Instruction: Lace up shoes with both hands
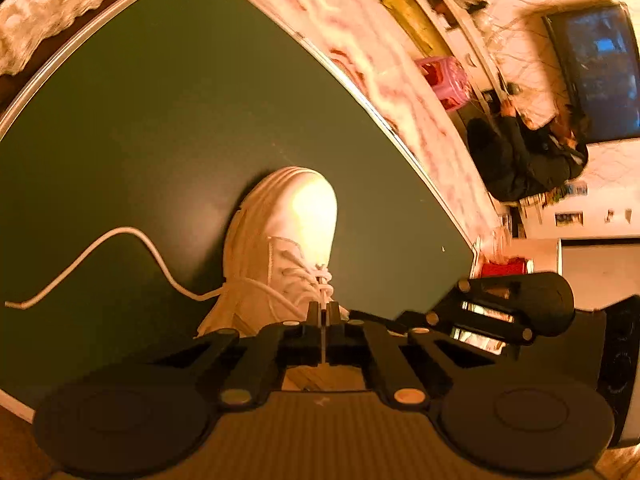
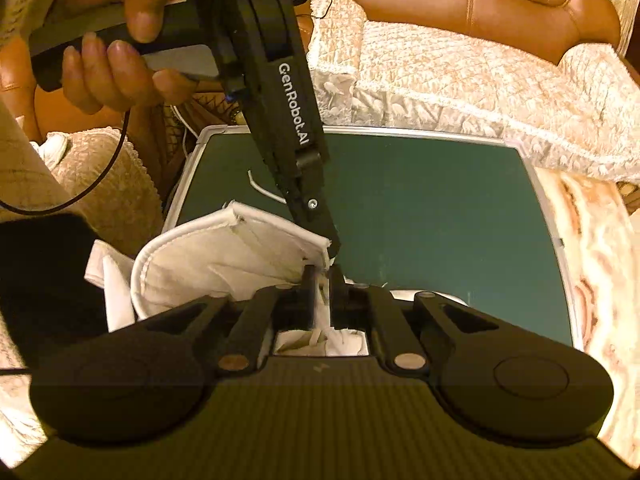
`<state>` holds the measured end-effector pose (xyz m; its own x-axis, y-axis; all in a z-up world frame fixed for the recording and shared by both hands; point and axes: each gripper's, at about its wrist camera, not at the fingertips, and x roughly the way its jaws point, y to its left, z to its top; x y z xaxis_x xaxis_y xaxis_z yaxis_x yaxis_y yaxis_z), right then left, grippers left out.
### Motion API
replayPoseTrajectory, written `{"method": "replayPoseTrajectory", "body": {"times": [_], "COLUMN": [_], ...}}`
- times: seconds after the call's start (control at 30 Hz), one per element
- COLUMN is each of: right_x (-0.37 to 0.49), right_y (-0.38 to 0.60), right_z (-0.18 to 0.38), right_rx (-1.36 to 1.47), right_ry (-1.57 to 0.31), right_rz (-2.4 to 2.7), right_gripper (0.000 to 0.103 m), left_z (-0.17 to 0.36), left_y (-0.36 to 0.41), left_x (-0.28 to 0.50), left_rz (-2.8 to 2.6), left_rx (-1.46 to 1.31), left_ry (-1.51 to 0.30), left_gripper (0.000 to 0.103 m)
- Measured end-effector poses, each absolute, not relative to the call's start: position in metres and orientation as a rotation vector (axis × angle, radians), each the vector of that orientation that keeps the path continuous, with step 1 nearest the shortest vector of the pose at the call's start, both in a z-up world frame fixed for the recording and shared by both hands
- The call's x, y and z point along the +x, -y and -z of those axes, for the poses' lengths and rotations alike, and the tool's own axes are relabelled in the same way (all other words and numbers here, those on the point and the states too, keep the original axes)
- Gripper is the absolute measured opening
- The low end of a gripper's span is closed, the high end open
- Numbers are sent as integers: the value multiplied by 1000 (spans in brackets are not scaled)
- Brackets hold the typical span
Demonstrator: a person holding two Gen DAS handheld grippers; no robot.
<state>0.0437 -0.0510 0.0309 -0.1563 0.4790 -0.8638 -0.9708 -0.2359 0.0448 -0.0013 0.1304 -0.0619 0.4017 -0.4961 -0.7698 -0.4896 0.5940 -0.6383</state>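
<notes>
On the green table [image 1: 120, 120] stands 1 white shoe [image 1: 288, 232], toe away from the left camera; 1 lace [image 1: 120, 240] end trails loose leftward. Left gripper [image 1: 323, 312] fingers are together, clamped on lace at the eyelets. Right gripper [image 2: 322, 280] fingers, nearly together, pinch lace near the collar. A hand [image 2: 108, 40] grips the left handle.

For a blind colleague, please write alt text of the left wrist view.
The left gripper, fingers nearly closed, pinches a white lace at the eyelets of a white shoe standing on a dark green table. One loose lace end curls across the table to the left; the right gripper enters from the right.
</notes>
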Motion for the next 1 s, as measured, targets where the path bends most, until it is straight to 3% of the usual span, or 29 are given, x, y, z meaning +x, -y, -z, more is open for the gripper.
{"method": "replayPoseTrajectory", "body": {"times": [0.1,0.23,0.4,0.6,0.67,0.9,1.0], "right_x": [38,50,46,48,50,61,68], "right_y": [51,43,36,33,36,49,60], "right_z": [-31,-30,-29,-27,-24,-16,-22], "right_rx": [-946,-884,-893,-870,-865,-789,-683], "right_ry": [-722,-815,-827,-859,-876,-963,-1013], "right_rz": [-1678,-1693,-1697,-1682,-1659,-1559,-1500], "right_gripper": [20,7,6,6,1,2,10], "left_z": [58,41,22,21,22,33,40], "left_y": [-129,-117,-116,-138,-167,-244,-258], "left_x": [3,10,5,-6,-13,-54,-64], "left_rz": [5,1,-165,-249,-395,-685,-742], "left_rx": [-967,-766,-520,-488,-449,-270,-260], "left_ry": [-1216,-1212,-1184,-1193,-1176,-1245,-1288], "left_gripper": [0,0,0,1,0,0,0]}}
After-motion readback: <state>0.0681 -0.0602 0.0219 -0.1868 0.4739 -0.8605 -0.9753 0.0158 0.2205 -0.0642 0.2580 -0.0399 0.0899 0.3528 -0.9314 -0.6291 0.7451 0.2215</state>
